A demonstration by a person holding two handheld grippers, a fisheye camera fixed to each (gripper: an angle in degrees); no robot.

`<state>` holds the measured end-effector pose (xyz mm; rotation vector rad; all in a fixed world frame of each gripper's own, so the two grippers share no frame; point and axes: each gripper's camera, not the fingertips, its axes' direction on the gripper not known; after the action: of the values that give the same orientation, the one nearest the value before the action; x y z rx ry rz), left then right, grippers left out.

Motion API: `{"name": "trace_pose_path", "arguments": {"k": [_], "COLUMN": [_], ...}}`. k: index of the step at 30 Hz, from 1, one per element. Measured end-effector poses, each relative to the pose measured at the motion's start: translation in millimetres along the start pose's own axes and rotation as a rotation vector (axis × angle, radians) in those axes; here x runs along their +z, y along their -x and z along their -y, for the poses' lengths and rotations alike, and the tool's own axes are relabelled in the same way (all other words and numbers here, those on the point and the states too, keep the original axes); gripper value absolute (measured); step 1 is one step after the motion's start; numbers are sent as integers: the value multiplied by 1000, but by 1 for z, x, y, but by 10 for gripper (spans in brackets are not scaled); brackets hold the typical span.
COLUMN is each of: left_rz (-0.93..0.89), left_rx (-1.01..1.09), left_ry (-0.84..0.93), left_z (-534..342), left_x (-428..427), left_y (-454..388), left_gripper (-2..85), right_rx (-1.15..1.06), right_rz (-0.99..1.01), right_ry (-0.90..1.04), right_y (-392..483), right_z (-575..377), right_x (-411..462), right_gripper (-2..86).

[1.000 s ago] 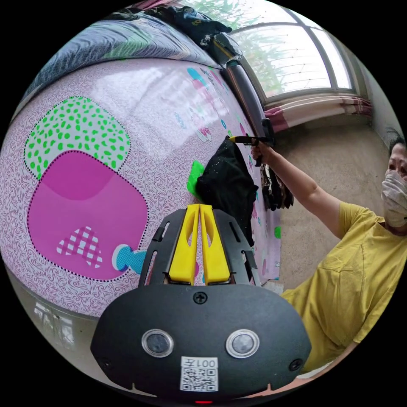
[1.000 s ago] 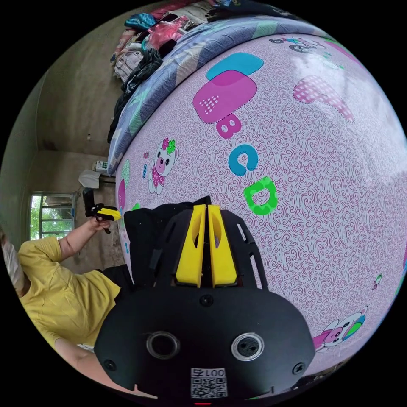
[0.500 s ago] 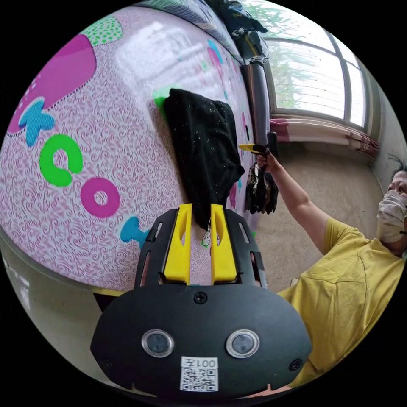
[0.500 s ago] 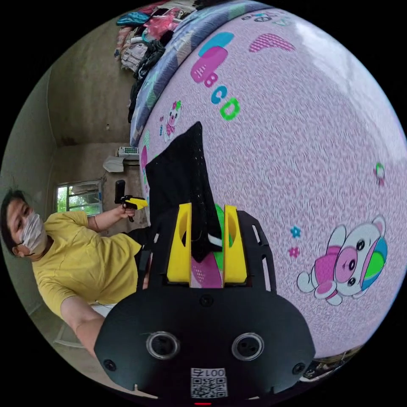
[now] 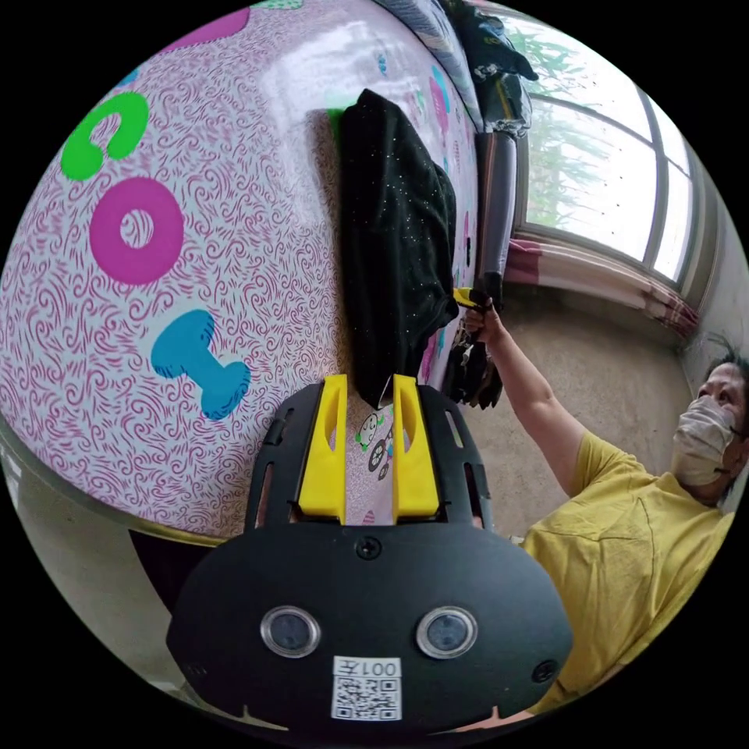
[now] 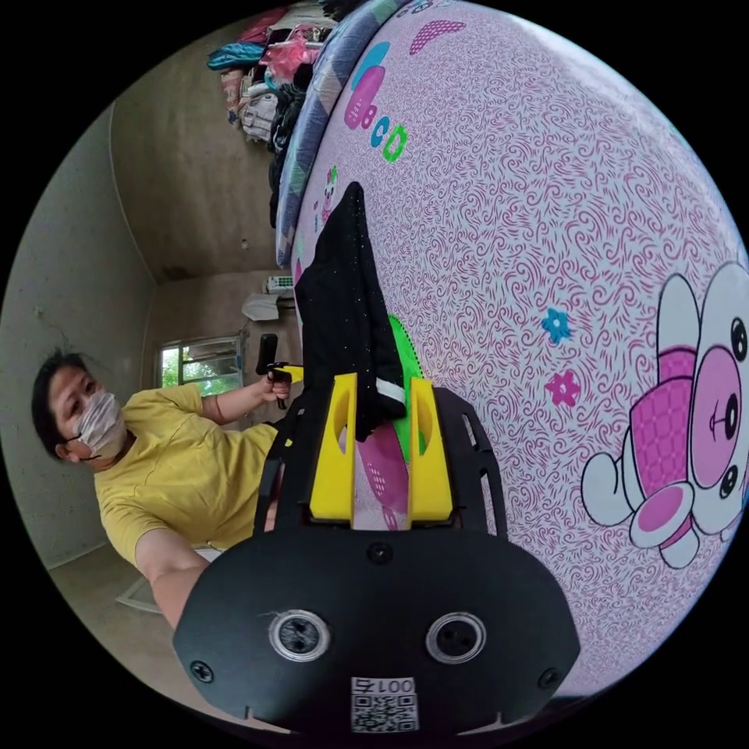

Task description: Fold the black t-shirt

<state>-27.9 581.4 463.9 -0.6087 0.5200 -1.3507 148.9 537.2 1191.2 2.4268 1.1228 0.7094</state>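
One black t-shirt [image 5: 398, 234] here, folded into a narrow bundle and lying on the pink patterned mat [image 5: 234, 257]. In the left gripper view, the left gripper [image 5: 367, 386] sits with its two yellow jaws spread apart, and the near corner of the shirt lies just ahead of the tips, dipping into the gap; neither jaw presses on it. Beyond the shirt's far end, the other gripper shows in the person's hand [image 5: 480, 320], too small to judge its jaws there. Over to the right gripper view: the right gripper [image 6: 377, 386] has its two jaws parted as well, and the shirt's end with a pale strip hangs between the tips, loose. One person in a yellow top [image 6: 172, 476] stands off to its side.
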Motion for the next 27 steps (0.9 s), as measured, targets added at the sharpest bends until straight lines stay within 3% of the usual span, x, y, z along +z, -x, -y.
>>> {"name": "trace_pose_path", "arguments": {"k": [3,6,10,13,17,27], "left_rz": [-20,5,89,194,385,294], "left_rx": [-34,-6,197,364,396,541], "left_ry": [-27,-69,-165,-123,-19,58], "left_z": [-4,-11,-15,-4,15,-47], "left_x": [6,8,13,41,96,160], "left_y": [6,2,-33,-62,-72,-74], "left_gripper": [43,27,-4,-11,-13,-13], "right_rx": [-85,-276,-408,-461,-448,-437], "right_rz": [-169,-169,-213,-288,-305,-192], "right_ry": [-133,-221,-32,97,146,304], "right_y": [24,62,90,97,90,80], "right_z": [-2,-5,13,26,29,-29], "right_x": [-10,-1,55,91,101,110], "right_gripper": [54,16,5,2,1,0]}}
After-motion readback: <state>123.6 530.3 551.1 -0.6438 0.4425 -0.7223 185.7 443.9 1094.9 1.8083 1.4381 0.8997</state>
